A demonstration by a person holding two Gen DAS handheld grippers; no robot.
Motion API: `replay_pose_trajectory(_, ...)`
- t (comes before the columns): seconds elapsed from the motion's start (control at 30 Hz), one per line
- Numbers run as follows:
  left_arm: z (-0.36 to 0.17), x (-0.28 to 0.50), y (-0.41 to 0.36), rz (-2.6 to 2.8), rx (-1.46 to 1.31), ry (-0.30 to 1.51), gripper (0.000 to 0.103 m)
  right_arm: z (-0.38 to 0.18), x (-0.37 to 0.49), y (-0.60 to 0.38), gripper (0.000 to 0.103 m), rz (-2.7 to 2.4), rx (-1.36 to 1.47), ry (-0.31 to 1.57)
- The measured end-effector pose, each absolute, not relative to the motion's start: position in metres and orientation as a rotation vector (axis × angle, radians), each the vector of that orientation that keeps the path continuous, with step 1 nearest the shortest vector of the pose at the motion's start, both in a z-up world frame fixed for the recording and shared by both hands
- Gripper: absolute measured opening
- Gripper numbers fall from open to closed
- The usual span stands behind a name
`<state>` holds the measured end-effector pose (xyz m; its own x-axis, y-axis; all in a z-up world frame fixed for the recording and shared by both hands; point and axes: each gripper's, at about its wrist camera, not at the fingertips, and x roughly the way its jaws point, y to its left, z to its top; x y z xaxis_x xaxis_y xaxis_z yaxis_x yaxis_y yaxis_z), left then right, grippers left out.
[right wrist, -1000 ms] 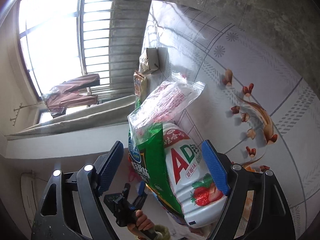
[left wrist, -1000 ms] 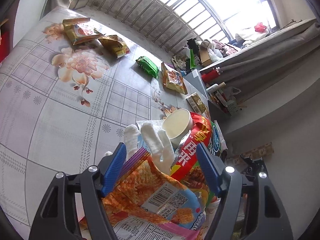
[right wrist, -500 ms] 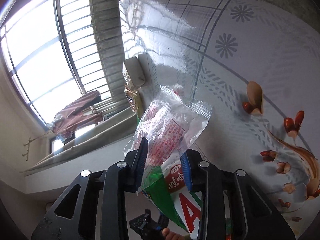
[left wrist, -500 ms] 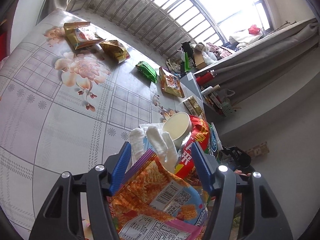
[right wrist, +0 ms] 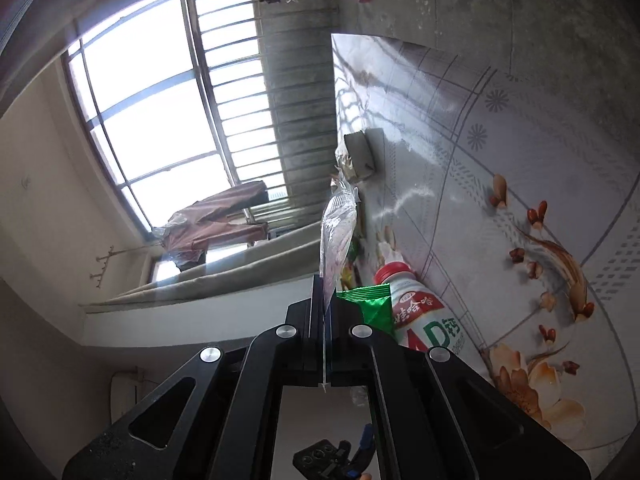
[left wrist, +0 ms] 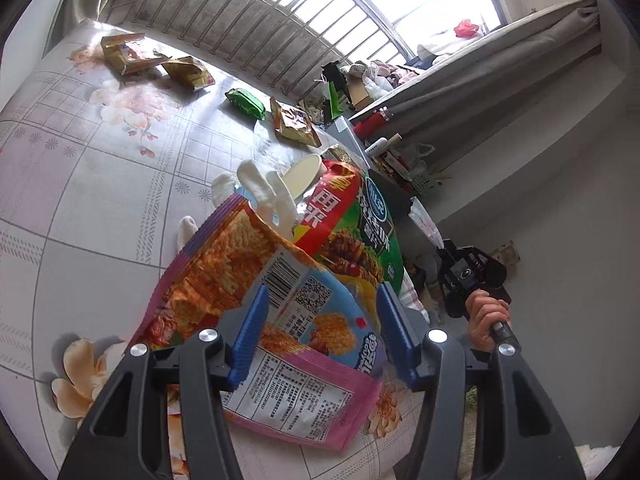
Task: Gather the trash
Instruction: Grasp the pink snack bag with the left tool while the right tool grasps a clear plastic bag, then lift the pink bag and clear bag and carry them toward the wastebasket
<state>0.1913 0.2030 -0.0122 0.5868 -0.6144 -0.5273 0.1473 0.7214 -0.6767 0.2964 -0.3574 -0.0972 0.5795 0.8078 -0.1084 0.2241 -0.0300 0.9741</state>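
Observation:
An orange and pink snack bag lies on the flowered tablecloth. My left gripper straddles its near end with jaws closing, and the blue pads are not clearly pressing on it. Behind it lie a red and green bag, a paper cup and white tissue. My right gripper is shut on a clear plastic wrapper, seen edge-on and held off the table. In the left wrist view that right gripper hangs past the table's edge in a person's hand.
A white AD drink bottle and a green packet lie beside the right gripper. Farther along the table are a green packet and yellow packets. A barred window and cluttered shelves stand beyond.
The right jaws went from wide to shut on the clear wrapper and drew it away from the bottle. The left gripper pulled back along the snack bag and its jaws narrowed.

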Motion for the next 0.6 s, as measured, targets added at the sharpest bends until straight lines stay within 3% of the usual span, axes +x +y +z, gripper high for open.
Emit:
replay_pose_trajectory(0.1,-0.007,0.168,0.165,-0.536,-0.511,0.838,0.053,-0.084,0.269,-0.372,0.0,0.618,1.557,0.836)
replay_pose_trajectory(0.27,-0.01,0.136,0.091,-0.499,-0.149,0.811,0.064,-0.078,0.213,-0.391,0.0,0.635,1.539,0.777)
replay_pose_trajectory(0.6,-0.065,0.117,0.0,-0.198,0.477,0.689,0.064,-0.111,0.119,-0.406,0.0,0.624,1.597,0.749)
